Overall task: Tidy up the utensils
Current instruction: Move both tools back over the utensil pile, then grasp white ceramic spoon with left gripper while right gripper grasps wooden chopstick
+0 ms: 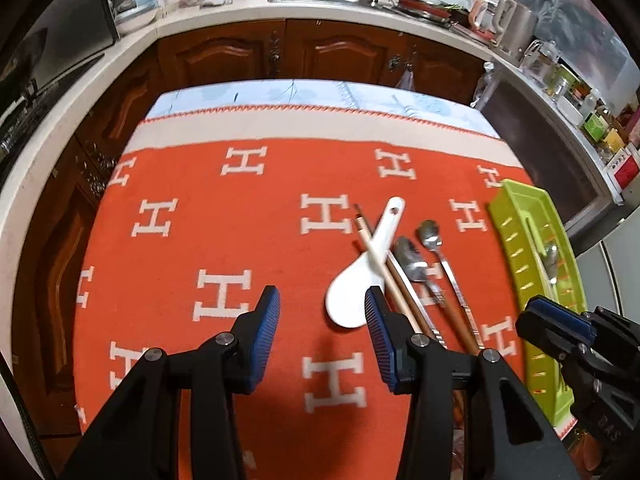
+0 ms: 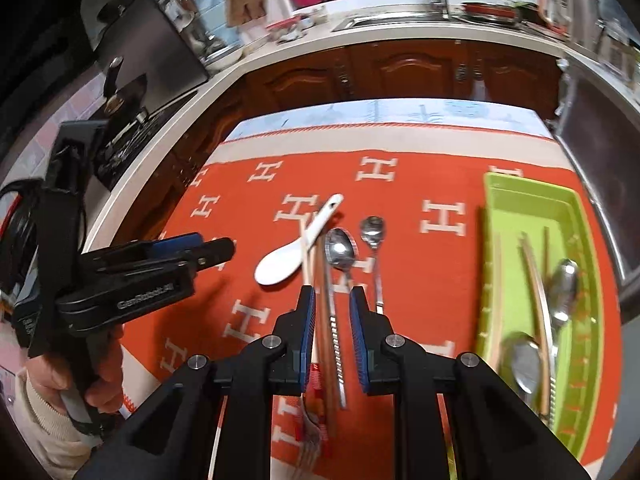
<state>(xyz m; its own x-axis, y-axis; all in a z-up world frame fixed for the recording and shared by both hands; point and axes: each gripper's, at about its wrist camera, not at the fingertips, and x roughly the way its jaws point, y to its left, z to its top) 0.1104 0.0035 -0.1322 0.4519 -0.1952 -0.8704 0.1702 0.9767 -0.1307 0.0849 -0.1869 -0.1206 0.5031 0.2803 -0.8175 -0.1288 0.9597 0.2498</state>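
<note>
Orange cloth (image 1: 248, 224) – white H pattern; lime-green tray (image 2: 520, 200); white spoon (image 1: 360, 276).

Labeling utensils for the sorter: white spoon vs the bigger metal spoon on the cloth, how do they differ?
The white spoon is matte white, with a broad handle that has a hole at its tip; the metal spoon is shiny steel with a thin handle. The white spoon lies diagonally with a chopstick across it; the metal spoon lies straight, uncrossed. Both rest on the orange cloth, outside the green tray.

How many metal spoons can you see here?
4: two on the orange cloth right of the white spoon, one large, one small; two in the green tray, far and near. More may be hidden.
</note>
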